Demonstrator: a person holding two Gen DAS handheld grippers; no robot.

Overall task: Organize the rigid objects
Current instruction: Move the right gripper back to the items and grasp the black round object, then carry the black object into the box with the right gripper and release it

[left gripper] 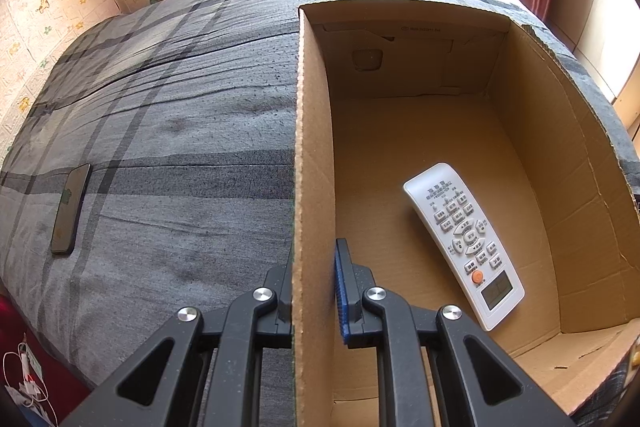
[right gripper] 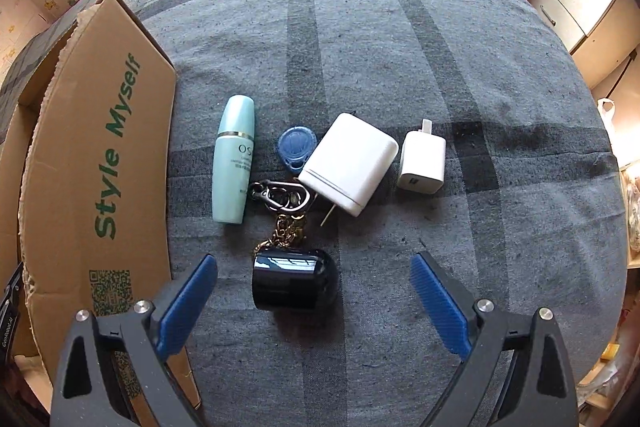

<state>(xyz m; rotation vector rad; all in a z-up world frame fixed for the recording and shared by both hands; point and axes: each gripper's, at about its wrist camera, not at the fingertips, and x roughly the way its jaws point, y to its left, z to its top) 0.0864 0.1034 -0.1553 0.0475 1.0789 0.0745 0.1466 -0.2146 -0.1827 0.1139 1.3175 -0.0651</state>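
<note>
We are mid-sort: the open brown cardboard box [left gripper: 440, 131] sits on the grey plaid bed [left gripper: 168, 131] and already holds one item, a white push-button remote control [left gripper: 464, 247] lying flat on its floor. Our left gripper [left gripper: 314, 291] has its jaws pinched shut on the box's near side wall, steadying it. A dark phone [left gripper: 70, 209] lies on the bed well to the left of the box.

Our right gripper [right gripper: 314, 303] hangs with jaws wide apart, nothing between the pads yet. Just right of the box a cluster waits: a glossy dark rounded case [right gripper: 294, 281] on a gold chain, a pale green bottle [right gripper: 234, 159], a metal carabiner keyring [right gripper: 280, 195], a blue round tag [right gripper: 297, 145], a white square charger block [right gripper: 348, 163] and a small white plug adapter [right gripper: 422, 163].

Next move, we judge: lower around the dark case, close, carry it into the box. Its chain touches the keyring and may drag it.
</note>
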